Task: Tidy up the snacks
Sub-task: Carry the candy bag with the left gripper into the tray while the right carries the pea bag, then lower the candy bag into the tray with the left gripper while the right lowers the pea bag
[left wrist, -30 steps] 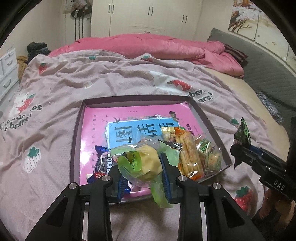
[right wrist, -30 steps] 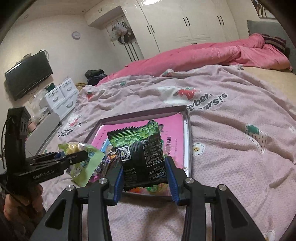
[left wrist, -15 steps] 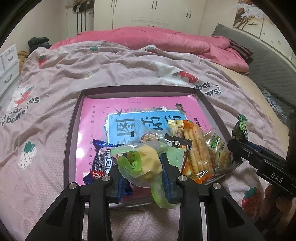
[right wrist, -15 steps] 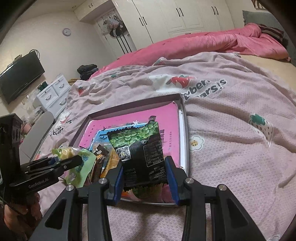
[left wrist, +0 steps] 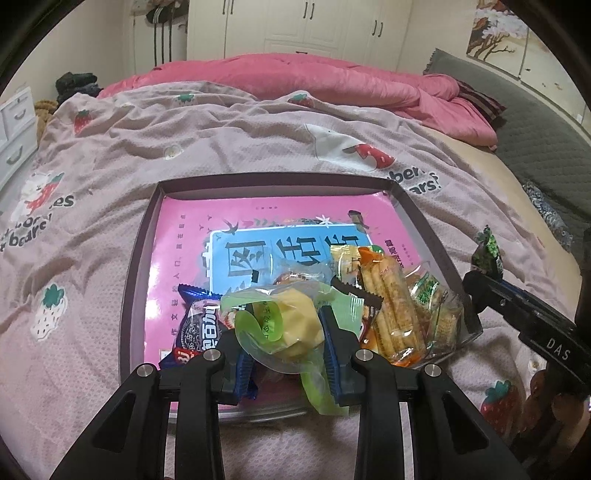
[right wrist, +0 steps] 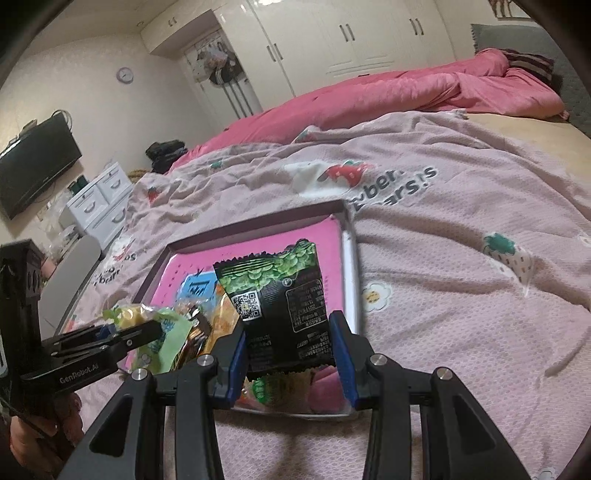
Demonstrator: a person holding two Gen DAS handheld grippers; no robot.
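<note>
Nearest in the left wrist view: left gripper (left wrist: 286, 341), jaws pinching a clear green-edged packet (left wrist: 284, 325) with a pale yellow cake inside. Packet hangs over the near edge of the tray (left wrist: 138, 258), just above the snack pile.

Right wrist view: right gripper (right wrist: 290, 345), jaws clamped on the lower part of a black-and-green packet (right wrist: 280, 299), held upright, printed back toward the camera. It hovers over the tray's near right corner.

Next out, the pile already in the tray: blue cookie packet (left wrist: 197, 325) on the left, orange wafer-stick packet (left wrist: 388, 306) in the middle, small green cracker packets (left wrist: 436, 310) at the right rim. All crowd the near end. The far half of the tray shows only its pink printed liner (left wrist: 258, 214).

Judgement: both packets are at the drop stage. To do it well, carry each a little farther in before letting go, toward the bare pink area, so nothing slides off the near rim. Lower until the packet nearly touches, then part the jaws; the film is light and may cling to a pad. Release one hand at a time.

Beyond: strawberry-print bedspread (left wrist: 240, 140), pink quilt (left wrist: 314, 77), white wardrobe doors (left wrist: 295, 26).
</note>
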